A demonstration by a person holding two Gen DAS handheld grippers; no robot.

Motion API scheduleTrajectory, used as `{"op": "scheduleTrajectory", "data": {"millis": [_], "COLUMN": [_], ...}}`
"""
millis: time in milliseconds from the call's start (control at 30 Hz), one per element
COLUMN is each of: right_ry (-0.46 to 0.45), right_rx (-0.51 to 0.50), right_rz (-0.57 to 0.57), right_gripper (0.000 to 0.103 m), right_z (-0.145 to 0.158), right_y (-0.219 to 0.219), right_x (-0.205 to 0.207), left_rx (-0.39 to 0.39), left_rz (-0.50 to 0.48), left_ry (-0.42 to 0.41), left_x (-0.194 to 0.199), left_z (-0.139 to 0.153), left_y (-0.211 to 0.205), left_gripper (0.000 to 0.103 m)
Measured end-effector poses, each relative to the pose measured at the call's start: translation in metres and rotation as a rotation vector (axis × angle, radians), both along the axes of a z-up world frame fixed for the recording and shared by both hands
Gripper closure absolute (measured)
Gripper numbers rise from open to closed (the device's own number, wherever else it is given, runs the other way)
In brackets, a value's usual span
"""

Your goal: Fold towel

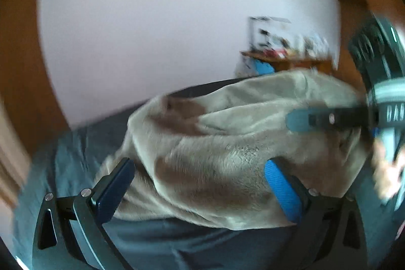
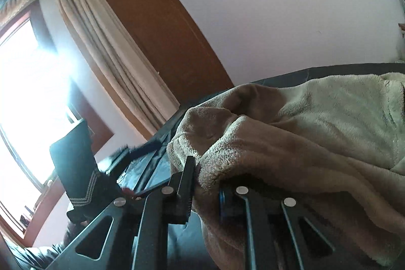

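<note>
A plush beige and brown towel [image 1: 227, 138] lies bunched on a dark blue sheet [image 1: 73, 158]. In the left wrist view my left gripper [image 1: 200, 163] is open wide, and the near bulk of the towel sits between its two fingers. My right gripper [image 1: 293, 120] reaches in from the right over the towel, blurred. In the right wrist view my right gripper [image 2: 206, 179] is shut on a folded edge of the towel [image 2: 316, 123], which hangs down between the near-closed fingers. A dark sleeve with white stripes [image 2: 81, 176] shows at the left, with blurred black parts beside it.
The dark sheet [image 2: 329, 71] ends at a far edge before a white wall [image 2: 278, 4]. A brown wooden door [image 2: 164, 42], a beige curtain [image 2: 106, 47] and a bright window [image 2: 22, 92] stand to the left. A cluttered wooden shelf [image 1: 286, 55] sits behind the towel.
</note>
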State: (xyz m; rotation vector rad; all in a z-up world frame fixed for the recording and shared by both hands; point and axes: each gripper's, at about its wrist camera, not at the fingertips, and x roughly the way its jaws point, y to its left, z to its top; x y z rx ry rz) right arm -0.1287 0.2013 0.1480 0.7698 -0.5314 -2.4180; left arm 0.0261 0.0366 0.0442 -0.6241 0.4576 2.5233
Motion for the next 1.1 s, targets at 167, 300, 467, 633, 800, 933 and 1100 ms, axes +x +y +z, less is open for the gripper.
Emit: {"op": "scheduleTrajectory", "data": {"millis": [167,300,467,633,800,933,1100], "right_ry": [0.022,0.034,0.060,0.092,0.099,0.114,0.158], "right_rx": [-0.012,-0.015,-0.008,0.017,0.031,0.063,0.111], "right_rz": [-0.013,-0.021,-0.022,-0.050,-0.077,-0.181,-0.310], "right_gripper": [0.086,0.086,0.086,0.086,0.086,0.085,0.085], "right_z": [0.001,0.003,0.006,0.010,0.008,0.011,0.020], "right_y": [0.009,0.015,0.019,0.020,0.020,0.028,0.040], "right_x": [-0.005,-0.003,0.003,0.009,0.011,0.014,0.024], "left_rx": [-0.194,-0.239,-0.259,-0.129,0.107,0.186,0.282], "left_rz": [-0.108,-0.131,-0.154,-0.087,0.060,0.152,0.250], "left_ry": [0.097,0.086,0.032,-0.112,-0.130,-0.110,-0.084], "left_x": [-0.003,-0.017,-0.027,-0.044,-0.042,-0.038,-0.038], "left_z": [-0.001,-0.002,-0.008,-0.013,-0.011,-0.007,0.004], "left_y": [0.025,0.035,0.047,0.039,0.013,-0.005,-0.034], "left_gripper": [0.000,0.000,0.021,0.086,0.091,0.092,0.092]}}
